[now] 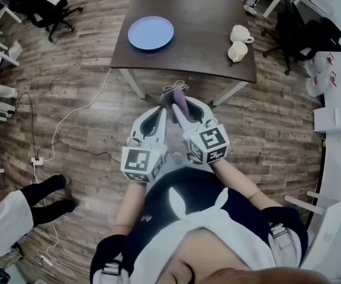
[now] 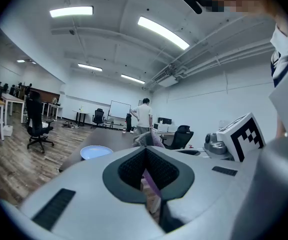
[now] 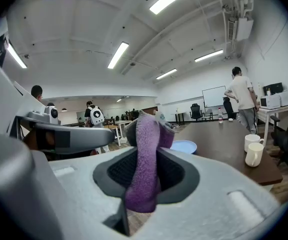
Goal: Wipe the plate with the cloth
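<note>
Right gripper point(image 1: 183, 105) is clamping the purple cloth point(image 1: 176, 91). In the right gripper view the cloth point(image 3: 145, 169) is filling the gap between the pads of this gripper point(image 3: 146, 133), bunching above the tips and hanging down below them. Left gripper point(image 1: 160, 110) is sitting just beside the right one, jaws closed tip to tip point(image 2: 145, 152). A purple strip is showing in the slit behind the tips, and whether it is being pinched cannot be told. Both grippers are hovering over the wooden floor point(image 1: 81, 99), just short of the near edge of the dark brown worktop point(image 1: 200, 16), with the cloth reaching that edge in the head view. The blue plate point(image 1: 150, 33) is lying bare on the worktop's left part, well apart from the cloth. Two cream cups point(image 1: 240, 34) point(image 1: 237, 51) are standing near each other at the right edge. A person point(image 3: 241, 96) is standing at the far end of the room.
</note>
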A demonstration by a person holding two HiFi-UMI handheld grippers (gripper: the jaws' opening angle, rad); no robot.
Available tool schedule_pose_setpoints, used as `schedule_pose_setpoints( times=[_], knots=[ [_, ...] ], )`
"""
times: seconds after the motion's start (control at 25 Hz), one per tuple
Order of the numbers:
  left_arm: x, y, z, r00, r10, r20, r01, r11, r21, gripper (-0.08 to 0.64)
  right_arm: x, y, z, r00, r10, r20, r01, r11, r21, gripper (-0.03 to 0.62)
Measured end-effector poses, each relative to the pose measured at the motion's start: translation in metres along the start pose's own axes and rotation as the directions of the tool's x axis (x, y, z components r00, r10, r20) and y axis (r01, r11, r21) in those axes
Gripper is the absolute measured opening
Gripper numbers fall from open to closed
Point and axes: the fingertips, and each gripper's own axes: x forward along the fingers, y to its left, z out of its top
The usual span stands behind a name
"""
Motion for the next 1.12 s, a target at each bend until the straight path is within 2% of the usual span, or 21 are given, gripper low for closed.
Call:
schedule_pose_setpoints(
  times=[0.36, 0.92, 1.12],
  knots=[
    [0.036, 0.029, 0.006, 1.000, -0.021, -0.005, 0.021, 1.000, -0.014, 0.003, 0.038, -0.023, 0.005, 1.000, -0.011, -0.022, 0.012, 1.000, 0.011, 0.098],
    [0.108, 0.112, 0.020, 1.000, -0.018, -0.024, 0.017, 0.999, -0.041, 0.003, 0.137, -0.060, 0.024, 0.999, -0.001, -0.050, 0.002, 1.000, 0.017, 0.098],
    [0.135, 0.140, 0.030, 0.999, -0.032, -0.032, 0.031, 0.999, -0.044, 0.003, 0.170, -0.078, 0.036, 0.998, -0.020, -0.052, 0.021, 0.999, 0.031, 0.098]
  ],
)
